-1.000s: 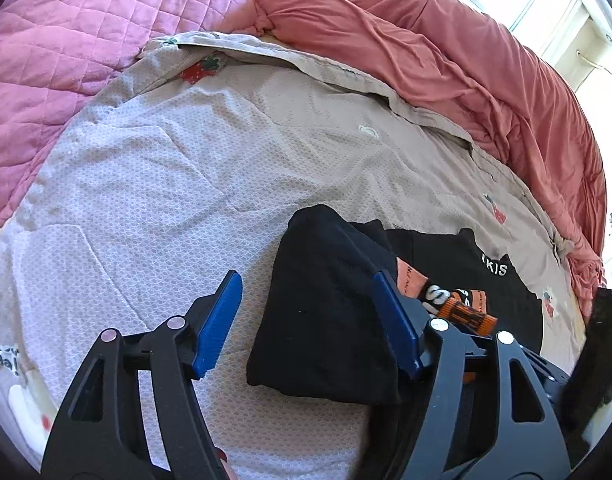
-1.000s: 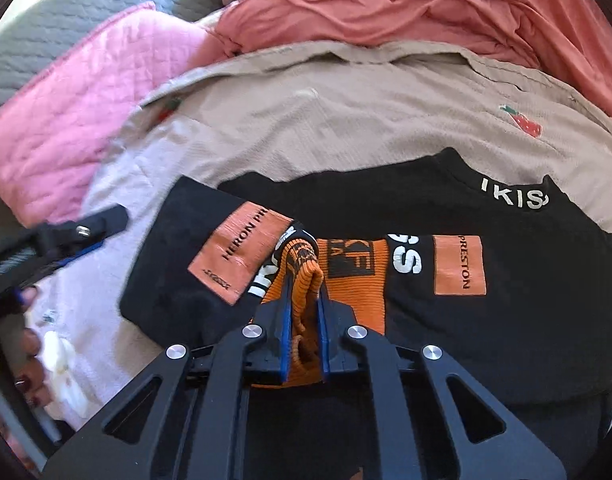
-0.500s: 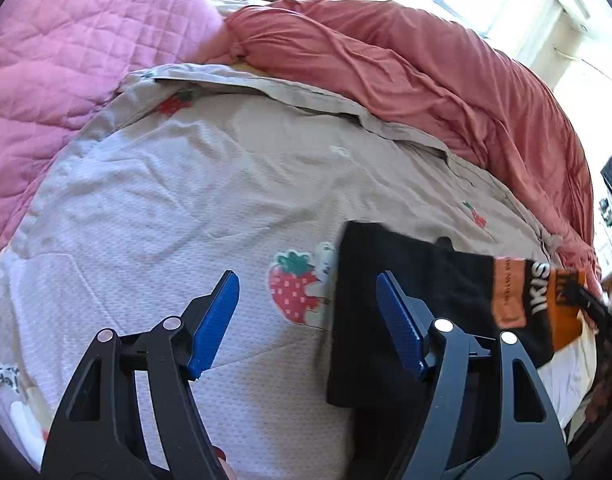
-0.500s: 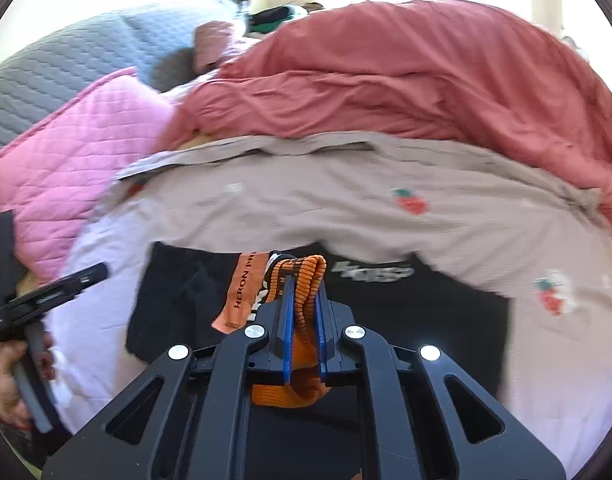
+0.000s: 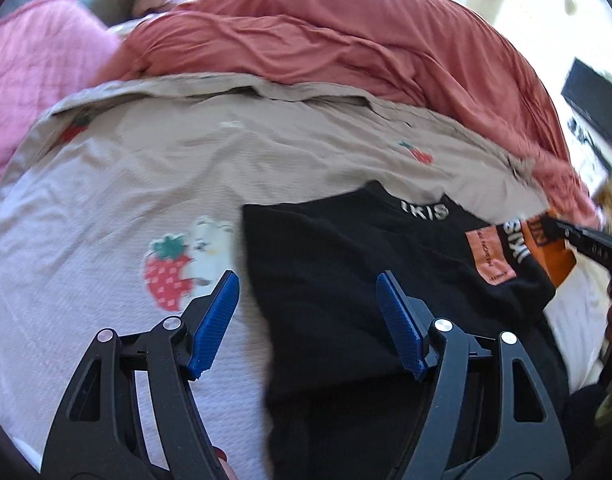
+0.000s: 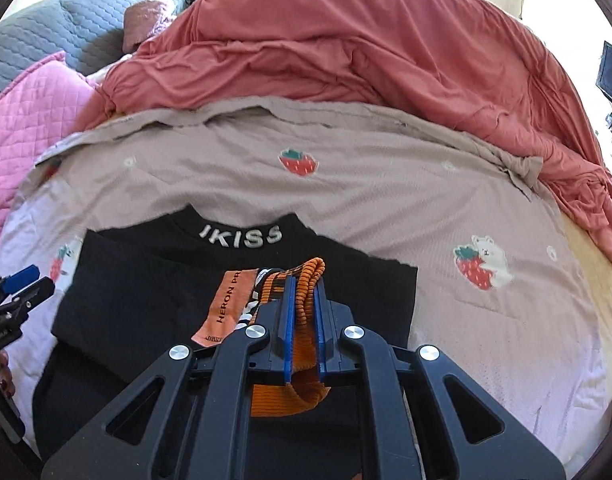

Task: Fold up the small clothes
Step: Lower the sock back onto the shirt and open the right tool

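1. On the bed, over the strawberry-print sheet, a black sweater lies with its "IKISS" collar toward the heaped red blanket.
2. Change: a second ago the sweater lay flat with a sleeve across the chest and the orange cuff low on the cloth. Now the cuff stands raised, and in the right wrist view the garment sits lower and further left.
3. Right gripper: fingers clenched on the orange cuff, ribbing bunched between the blue pads. Grip matches the earlier pictures.
4. Left gripper: fingers released and wide apart, nothing between them. It hovers over the sweater's left edge; earlier that edge lay further right of it, and a strawberry print is now uncovered beside the left finger.
5. Reading: the sleeve is being drawn sideways by its cuff, likely to re-lay or straighten it. The fold is not set, and the free left gripper looks ready to pin or pick up the body.
6. Hidden or unclear:
   - The sweater's lower hem is covered by both gripper frames.
   - In the left wrist view the cuff and label sit at the right edge, where the right gripper shows only as a dark, blurred bar.
   - Motion blur softens the sheet and collar lettering there.
   - Whether the far sleeve is folded under cannot be told.
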{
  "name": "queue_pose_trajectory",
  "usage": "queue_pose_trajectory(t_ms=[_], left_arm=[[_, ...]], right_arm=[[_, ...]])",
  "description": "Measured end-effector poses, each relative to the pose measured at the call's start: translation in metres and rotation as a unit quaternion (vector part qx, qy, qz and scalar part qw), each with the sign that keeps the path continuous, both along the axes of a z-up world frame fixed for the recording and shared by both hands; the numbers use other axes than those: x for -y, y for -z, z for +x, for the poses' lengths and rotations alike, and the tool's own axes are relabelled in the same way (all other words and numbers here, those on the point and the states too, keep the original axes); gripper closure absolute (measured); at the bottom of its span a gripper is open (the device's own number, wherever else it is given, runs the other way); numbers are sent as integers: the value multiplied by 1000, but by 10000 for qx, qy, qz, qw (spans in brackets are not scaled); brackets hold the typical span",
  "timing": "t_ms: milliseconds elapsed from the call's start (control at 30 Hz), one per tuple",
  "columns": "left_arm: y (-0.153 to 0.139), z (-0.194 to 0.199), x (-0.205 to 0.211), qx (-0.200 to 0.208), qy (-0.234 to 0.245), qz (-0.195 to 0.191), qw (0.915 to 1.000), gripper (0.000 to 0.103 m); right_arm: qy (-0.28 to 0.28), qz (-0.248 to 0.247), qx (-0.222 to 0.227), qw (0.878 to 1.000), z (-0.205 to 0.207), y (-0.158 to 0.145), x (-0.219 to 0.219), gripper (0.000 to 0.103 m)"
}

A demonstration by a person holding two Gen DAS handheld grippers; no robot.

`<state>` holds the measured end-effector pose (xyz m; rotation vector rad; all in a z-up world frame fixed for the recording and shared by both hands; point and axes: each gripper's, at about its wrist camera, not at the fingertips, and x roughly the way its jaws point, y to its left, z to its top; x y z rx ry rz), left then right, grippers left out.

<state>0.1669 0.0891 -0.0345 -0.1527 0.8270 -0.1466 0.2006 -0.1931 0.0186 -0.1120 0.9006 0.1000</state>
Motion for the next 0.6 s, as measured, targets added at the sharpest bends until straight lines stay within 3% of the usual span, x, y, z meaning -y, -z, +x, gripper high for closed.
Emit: queue_pose_trajectory(t_ms=[100, 200, 300, 367, 467, 600], left_arm=[[12, 5, 18, -130, 269, 313, 9991, 36], [39, 13, 25, -779, 412, 560, 9945, 34], [43, 17, 18, -954, 358, 341, 9942, 33], [37, 16, 12, -898, 270, 173, 9954, 33], [19, 9, 13, -434, 251, 194, 9986, 33], [10, 1, 33, -118, 603, 373, 9974, 33]], right_arm=[[61, -190, -61, 9998, 1, 15, 4, 95], [443, -399, -416, 9974, 5, 38, 19, 91], [884, -130, -525, 9946, -1, 47, 44, 86], [980, 39, -501, 9939, -9, 46, 55, 80], [830, 85, -411, 9957, -24, 43, 55, 78], [332, 179, -362, 9986, -36, 40, 33, 78]])
